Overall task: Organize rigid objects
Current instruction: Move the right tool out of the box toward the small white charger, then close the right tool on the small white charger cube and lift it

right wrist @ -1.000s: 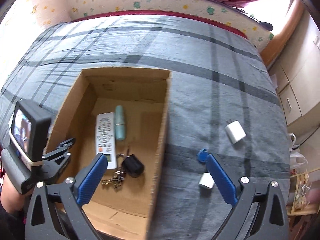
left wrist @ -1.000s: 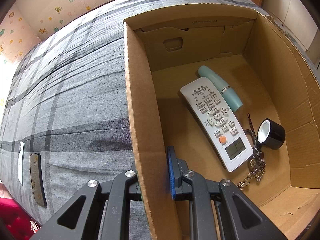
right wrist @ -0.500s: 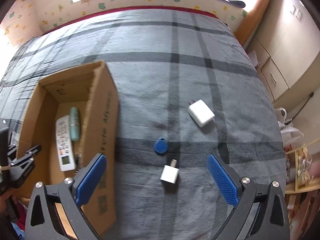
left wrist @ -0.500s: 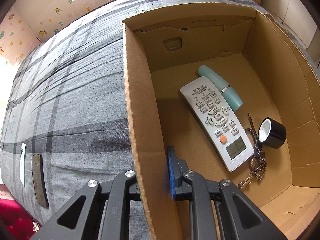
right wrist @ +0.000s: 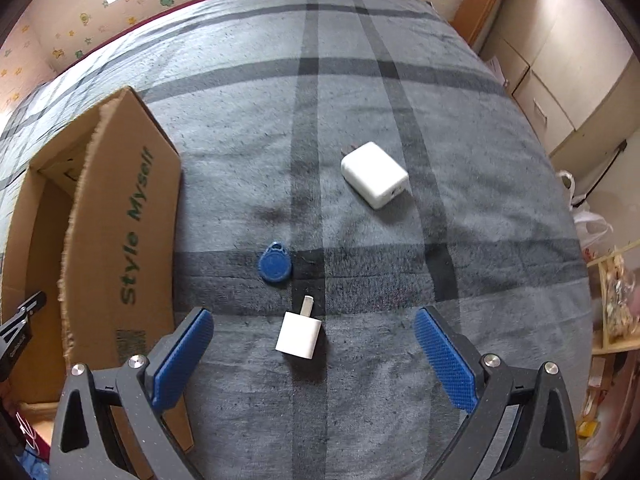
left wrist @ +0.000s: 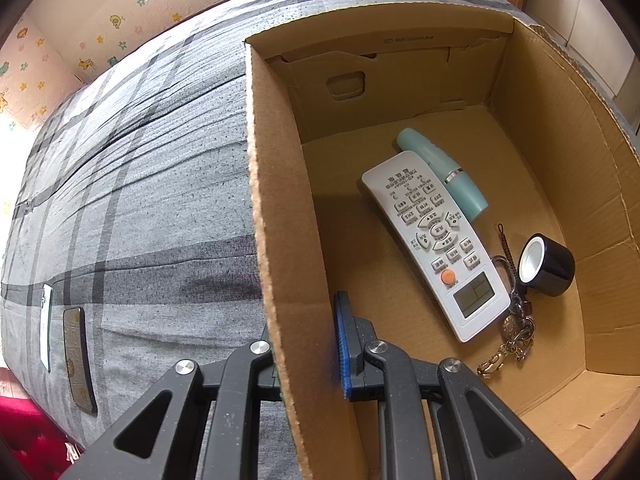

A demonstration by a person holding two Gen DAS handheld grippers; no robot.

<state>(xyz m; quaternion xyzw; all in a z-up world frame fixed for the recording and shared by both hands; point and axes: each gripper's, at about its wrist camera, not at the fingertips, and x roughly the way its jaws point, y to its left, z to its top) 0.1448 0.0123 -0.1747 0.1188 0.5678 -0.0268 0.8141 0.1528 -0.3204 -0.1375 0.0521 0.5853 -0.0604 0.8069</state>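
My left gripper (left wrist: 308, 344) is shut on the left wall of the cardboard box (left wrist: 276, 208), one finger on each side. Inside the box lie a white remote (left wrist: 436, 240), a teal tube (left wrist: 444, 174), a black tape roll (left wrist: 546, 266) and a key bunch (left wrist: 514, 328). My right gripper (right wrist: 316, 356) is open and empty above the grey plaid bed. A small white USB plug (right wrist: 299, 334) lies between its fingers. A blue key fob (right wrist: 274, 266) and a larger white charger (right wrist: 374, 174) lie farther ahead. The box (right wrist: 116, 240) is at the left.
A dark phone (left wrist: 78, 360) and a thin white card (left wrist: 46, 332) lie on the bed (left wrist: 140, 184) left of the box. Cabinets (right wrist: 560, 92) and a bag stand beyond the bed's right edge. A patterned wall runs behind the bed.
My right gripper has swung right, away from over the box, and moved down toward the small white plug, fob and charger. The left gripper keeps its hold on the box wall.
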